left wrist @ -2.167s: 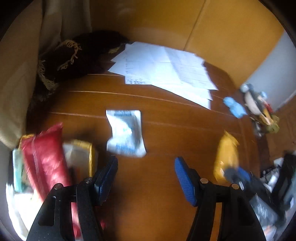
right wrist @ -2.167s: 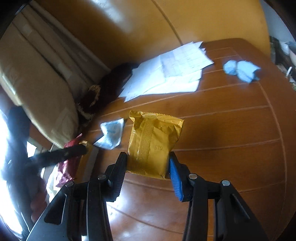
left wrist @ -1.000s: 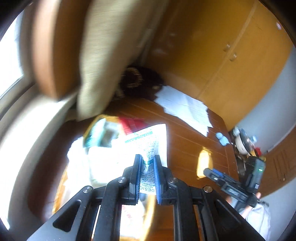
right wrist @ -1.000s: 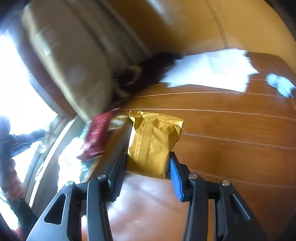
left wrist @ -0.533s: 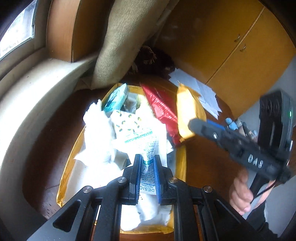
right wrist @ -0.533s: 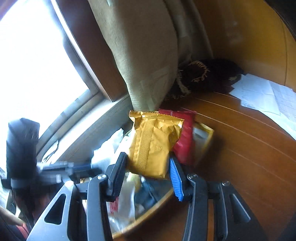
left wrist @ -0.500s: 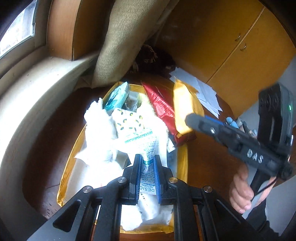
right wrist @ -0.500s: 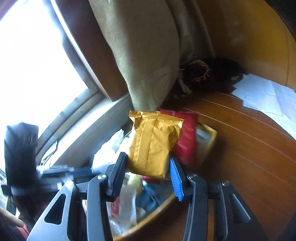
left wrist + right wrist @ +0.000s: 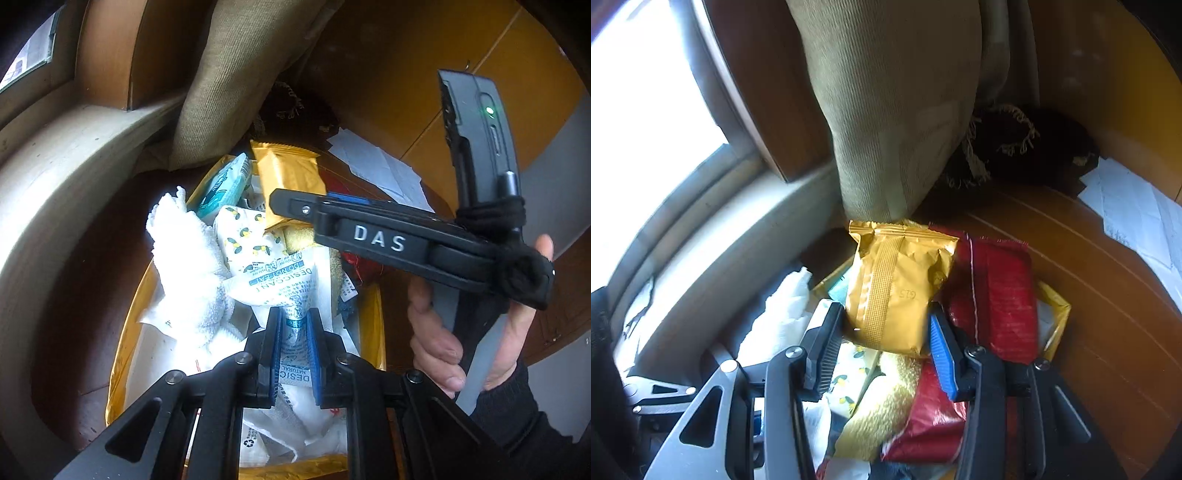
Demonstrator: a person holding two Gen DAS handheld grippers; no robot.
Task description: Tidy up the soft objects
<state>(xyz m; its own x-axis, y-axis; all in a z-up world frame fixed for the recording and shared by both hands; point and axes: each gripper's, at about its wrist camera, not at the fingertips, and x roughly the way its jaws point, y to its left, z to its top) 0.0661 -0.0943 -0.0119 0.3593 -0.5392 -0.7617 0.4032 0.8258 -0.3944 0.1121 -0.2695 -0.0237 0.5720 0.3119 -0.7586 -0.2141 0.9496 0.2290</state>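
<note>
My left gripper point(image 9: 294, 334) is shut on a white desiccant packet point(image 9: 284, 282) and holds it over a yellow basket point(image 9: 129, 325) full of soft things. My right gripper point(image 9: 886, 332) is shut on a gold snack packet point(image 9: 897, 284) and holds it over the far end of the same basket point(image 9: 1056, 306). In the left wrist view the right gripper point(image 9: 291, 201) reaches in from the right with the gold packet point(image 9: 288, 177). The basket holds a white towel point(image 9: 188, 258), a lemon-print packet point(image 9: 247, 236), a teal packet point(image 9: 223, 184), a red bag point(image 9: 993, 295) and a yellow cloth point(image 9: 882, 406).
The basket stands on a brown wooden table point(image 9: 1108, 314) by a window ledge point(image 9: 55, 192). An olive cushion point(image 9: 897, 110) leans behind it, beside a dark fringed cloth point(image 9: 1027, 147). White papers point(image 9: 1137, 210) lie at the far right.
My right gripper has carried the gold packet further over the basket, above the red bag and yellow cloth. My left gripper still grips the desiccant packet in the same place.
</note>
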